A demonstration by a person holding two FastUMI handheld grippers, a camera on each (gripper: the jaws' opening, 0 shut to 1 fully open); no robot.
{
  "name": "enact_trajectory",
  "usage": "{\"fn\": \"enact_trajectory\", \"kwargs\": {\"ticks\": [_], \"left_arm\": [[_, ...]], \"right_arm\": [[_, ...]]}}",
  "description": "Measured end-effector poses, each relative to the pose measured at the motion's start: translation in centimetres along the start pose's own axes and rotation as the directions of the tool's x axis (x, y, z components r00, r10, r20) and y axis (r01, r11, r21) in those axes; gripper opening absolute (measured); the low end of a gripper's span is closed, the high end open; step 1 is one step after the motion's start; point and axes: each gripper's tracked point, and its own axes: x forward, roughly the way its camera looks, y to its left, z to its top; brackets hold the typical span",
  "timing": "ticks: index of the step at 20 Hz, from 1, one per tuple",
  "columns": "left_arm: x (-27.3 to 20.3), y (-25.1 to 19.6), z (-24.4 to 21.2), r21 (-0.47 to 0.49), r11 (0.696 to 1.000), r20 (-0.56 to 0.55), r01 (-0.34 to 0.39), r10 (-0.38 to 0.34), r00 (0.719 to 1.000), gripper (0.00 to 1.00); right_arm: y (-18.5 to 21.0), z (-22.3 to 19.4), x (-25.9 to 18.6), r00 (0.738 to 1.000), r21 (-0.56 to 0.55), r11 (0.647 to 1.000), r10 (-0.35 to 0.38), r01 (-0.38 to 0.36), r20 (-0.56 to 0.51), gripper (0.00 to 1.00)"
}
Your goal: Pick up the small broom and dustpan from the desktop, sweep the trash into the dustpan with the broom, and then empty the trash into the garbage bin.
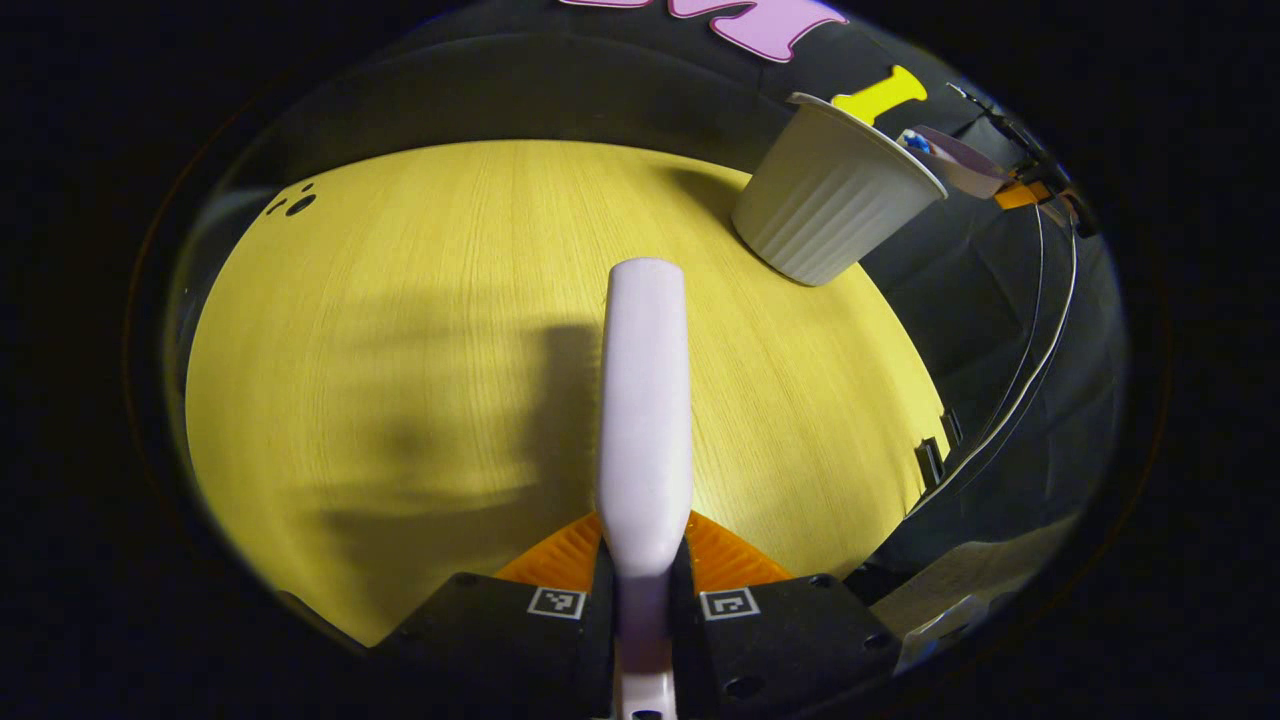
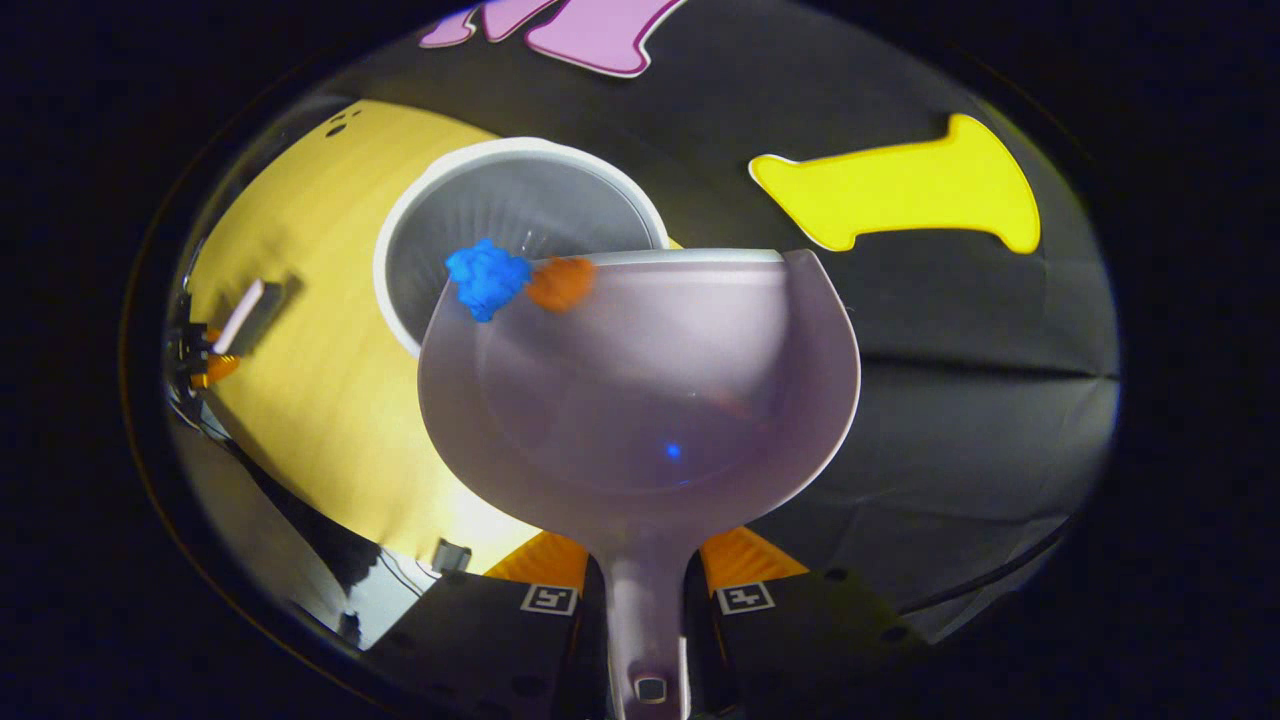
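two bits of trash sit at the far lip of the dustpan (image 2: 640, 400), so the step in hand looks like the last one: emptying into the bin. the right gripper (image 2: 645, 590) pinches the dustpan's handle between both fingers, and the pan reaches forward from it with its open lip over the rim of the bin (image 2: 420, 215). a blue scrap (image 2: 487, 278) and an orange scrap (image 2: 560, 283) lie side by side at the lip's left end, just over the bin's mouth. the bin stands near the far edge of the table (image 2: 300, 380), close to a corner. the next move, as i judge it, calls for tipping the pan further forward so both scraps slide off into the bin and not past its rim. the left gripper (image 1: 645, 590) is clamped on the broom handle (image 1: 645, 400), held well apart from the bin, out over the bare table.
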Motion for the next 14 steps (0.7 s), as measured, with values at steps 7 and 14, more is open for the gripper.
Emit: {"fn": "enact_trajectory", "kwargs": {"ticks": [7,14], "left_arm": [[0.0,0.9,0.0,-0.007,1.000,-0.002,-0.014,0.014,1.000,0.26],[0.1,0.5,0.3,0.014,0.999,-0.009,-0.029,0.029,1.000,0.27]], "right_arm": [[0.7,1.1,0.5,1.000,-0.043,0.999,0.008,-0.009,-0.023,0.35],[0.1,1.5,0.0,0.998,0.031,0.999,0.030,-0.032,0.060,0.36]]}}
